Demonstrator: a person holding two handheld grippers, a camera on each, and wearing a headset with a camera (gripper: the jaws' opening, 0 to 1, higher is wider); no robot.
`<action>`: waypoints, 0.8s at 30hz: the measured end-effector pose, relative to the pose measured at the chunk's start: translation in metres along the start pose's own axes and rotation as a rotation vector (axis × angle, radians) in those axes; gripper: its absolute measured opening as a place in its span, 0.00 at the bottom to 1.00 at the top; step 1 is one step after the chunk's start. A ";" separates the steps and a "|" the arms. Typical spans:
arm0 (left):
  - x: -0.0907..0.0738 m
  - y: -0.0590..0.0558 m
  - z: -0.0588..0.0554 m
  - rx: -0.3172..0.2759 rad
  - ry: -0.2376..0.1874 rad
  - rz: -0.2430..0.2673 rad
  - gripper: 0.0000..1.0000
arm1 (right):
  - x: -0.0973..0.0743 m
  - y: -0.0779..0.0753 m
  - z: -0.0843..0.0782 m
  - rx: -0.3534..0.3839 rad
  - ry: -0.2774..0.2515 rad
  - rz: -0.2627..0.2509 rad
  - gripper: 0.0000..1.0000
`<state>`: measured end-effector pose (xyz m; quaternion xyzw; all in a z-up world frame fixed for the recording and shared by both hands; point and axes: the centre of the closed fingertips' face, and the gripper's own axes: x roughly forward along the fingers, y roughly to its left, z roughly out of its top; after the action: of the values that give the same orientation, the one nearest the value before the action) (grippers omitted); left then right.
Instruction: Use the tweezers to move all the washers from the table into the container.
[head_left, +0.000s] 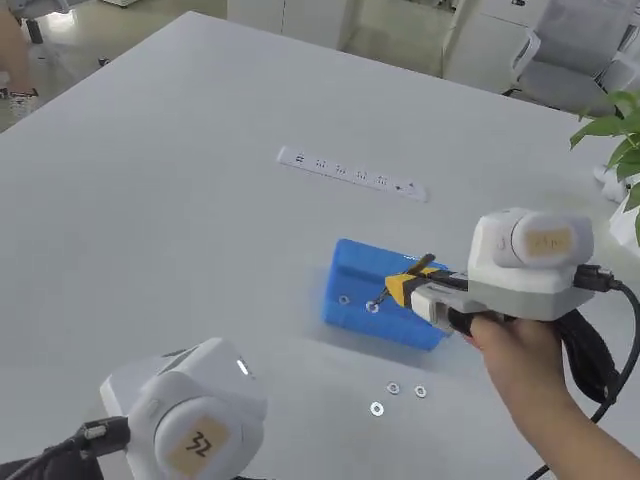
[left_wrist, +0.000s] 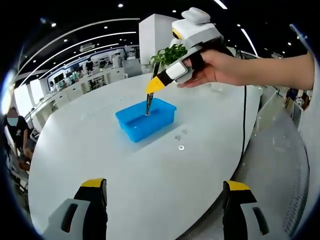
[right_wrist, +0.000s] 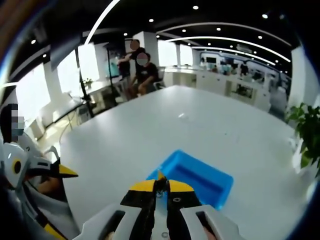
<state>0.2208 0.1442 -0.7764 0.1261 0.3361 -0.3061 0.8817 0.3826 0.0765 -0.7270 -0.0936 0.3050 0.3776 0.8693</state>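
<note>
Tweezers (left_wrist: 149, 104) are clamped between the closed jaws of the right gripper (head_left: 398, 290), which a hand (head_left: 520, 355) holds over the blue container (head_left: 385, 332). The tweezers point steeply down, with their tips inside the container, close to its floor. A washer (head_left: 372, 307) sits right at the tips; whether the tweezers grip it cannot be told. Another washer (head_left: 344, 299) lies on the container floor just beside it.

Three loose washers (head_left: 393, 388) lie on the white table (head_left: 200, 200) in a small cluster near the container's front wall, apart from it.

In its own view the left gripper (left_wrist: 164, 185) has its jaws spread wide with nothing between them, and it is held low, well back from the container. In the head view its white body sits at the lower left.

Farther back on the table lies a white power strip (head_left: 350, 172), and the leaves of a green plant (head_left: 620, 140) reach in at the right edge.
</note>
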 end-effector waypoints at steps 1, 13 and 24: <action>0.000 0.000 -0.001 -0.002 0.001 -0.003 0.99 | 0.003 -0.002 0.002 0.005 0.000 -0.005 0.03; 0.004 0.003 -0.010 -0.020 0.015 -0.004 0.99 | 0.044 -0.026 -0.014 0.044 0.053 -0.038 0.03; 0.005 0.003 -0.015 -0.045 0.022 -0.006 0.99 | 0.070 -0.034 -0.025 0.019 0.093 -0.048 0.04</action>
<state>0.2181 0.1509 -0.7913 0.1084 0.3529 -0.2995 0.8798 0.4317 0.0849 -0.7914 -0.1098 0.3463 0.3488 0.8639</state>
